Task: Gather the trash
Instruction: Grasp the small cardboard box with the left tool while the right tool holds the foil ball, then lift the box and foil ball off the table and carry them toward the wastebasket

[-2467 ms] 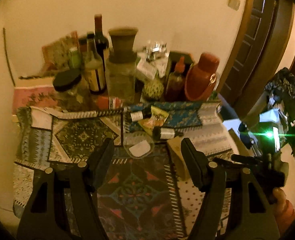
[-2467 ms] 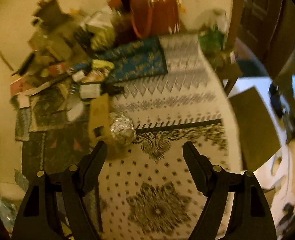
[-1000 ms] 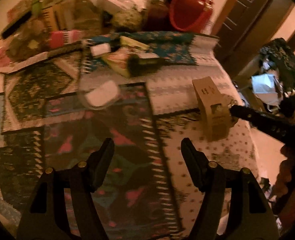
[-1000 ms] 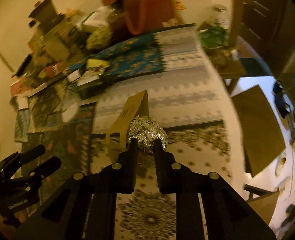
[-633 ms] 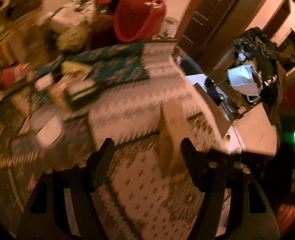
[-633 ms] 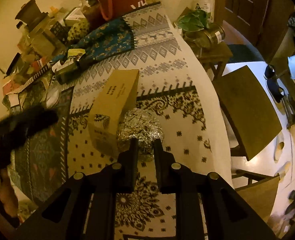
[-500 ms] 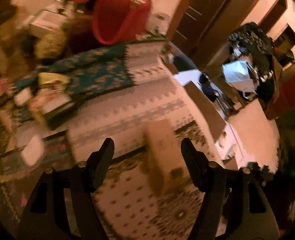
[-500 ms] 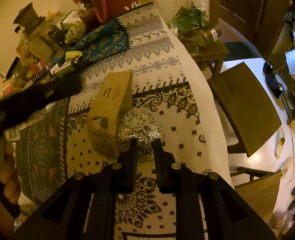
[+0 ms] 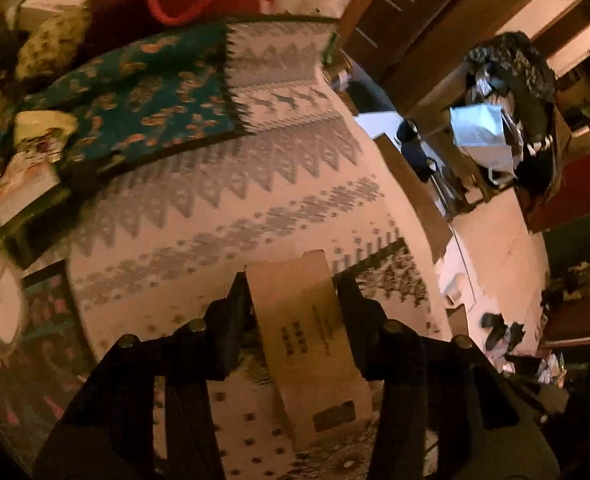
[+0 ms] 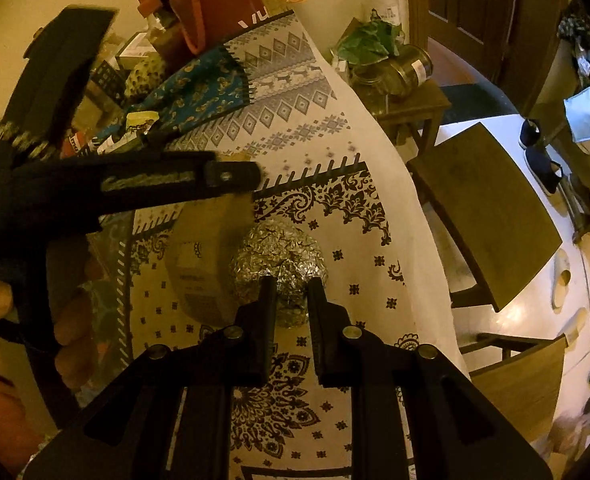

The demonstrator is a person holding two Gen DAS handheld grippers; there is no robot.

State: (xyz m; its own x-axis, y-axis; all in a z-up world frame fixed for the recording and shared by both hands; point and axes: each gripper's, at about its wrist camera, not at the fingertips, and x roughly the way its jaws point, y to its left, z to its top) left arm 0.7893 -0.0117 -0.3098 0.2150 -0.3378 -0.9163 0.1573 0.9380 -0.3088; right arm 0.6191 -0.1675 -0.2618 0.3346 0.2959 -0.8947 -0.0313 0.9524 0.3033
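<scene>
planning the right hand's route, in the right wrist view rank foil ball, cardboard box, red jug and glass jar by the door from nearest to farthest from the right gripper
1. foil ball: pinched between the right gripper's fingers.
2. cardboard box: just left of the ball, touching it.
3. red jug: far end of the table, upper left.
4. glass jar: beyond the table's far right corner, by the door. Roughly as far as the jug; too close to call.

Count: one foil ball, one cardboard box, two glass jars, one wooden stool.
</scene>
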